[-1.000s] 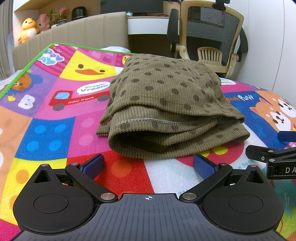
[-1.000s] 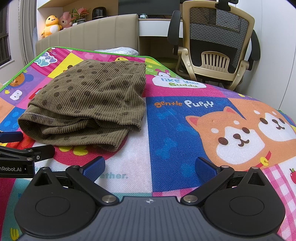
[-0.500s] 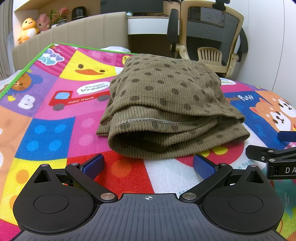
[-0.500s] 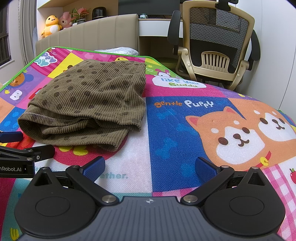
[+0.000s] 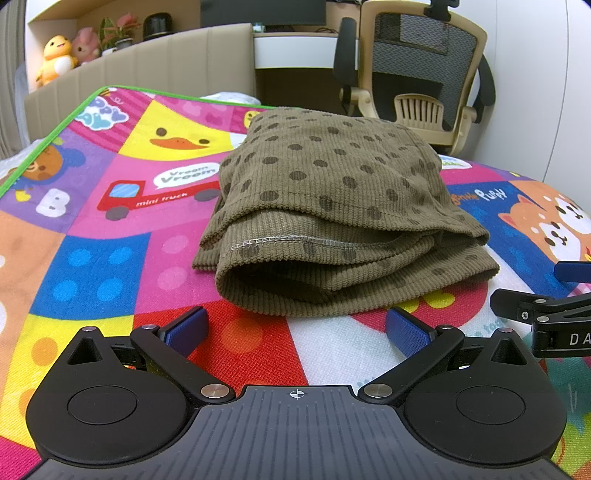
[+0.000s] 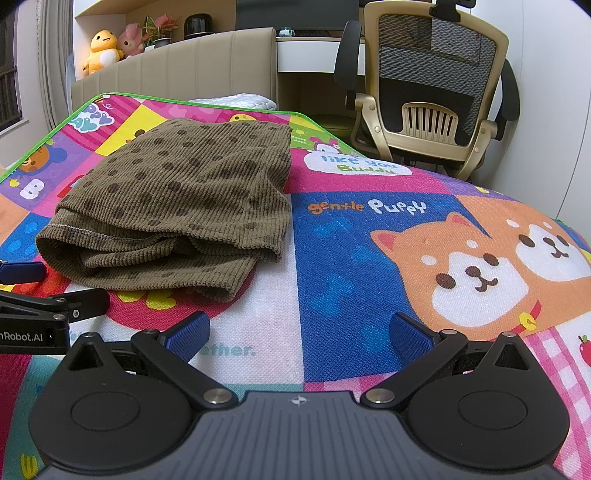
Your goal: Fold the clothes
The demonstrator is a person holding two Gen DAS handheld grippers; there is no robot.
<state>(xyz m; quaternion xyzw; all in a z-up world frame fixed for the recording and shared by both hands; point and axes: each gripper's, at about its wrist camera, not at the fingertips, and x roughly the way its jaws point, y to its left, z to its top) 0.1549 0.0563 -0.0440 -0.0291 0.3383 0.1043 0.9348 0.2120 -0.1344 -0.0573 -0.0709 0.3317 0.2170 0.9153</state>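
On the play mat (image 5: 110, 280) the olive dotted garment (image 5: 332, 221) lies folded in a loose bundle, its layers uneven. Our left gripper (image 5: 295, 328) and right gripper (image 6: 299, 332) sit just short of it, fingers spread, empty. We judge squaring the near edges matters most.

Counts: 1 folded olive garment (image 5: 332, 206), dark dots on it, lying on 1 cartoon play mat (image 5: 92, 266). 2 hand-held grippers: left hand-held gripper (image 5: 295, 328) and right hand-held gripper (image 6: 299, 332), each with 2 blue pads, spread apart, nothing between them. 1 mesh office chair (image 6: 432, 77). 2 plush toys on the shelf: 1 yellow plush (image 6: 101, 48), 1 pink plush (image 6: 131, 35). 1 potted plant (image 6: 159, 29).
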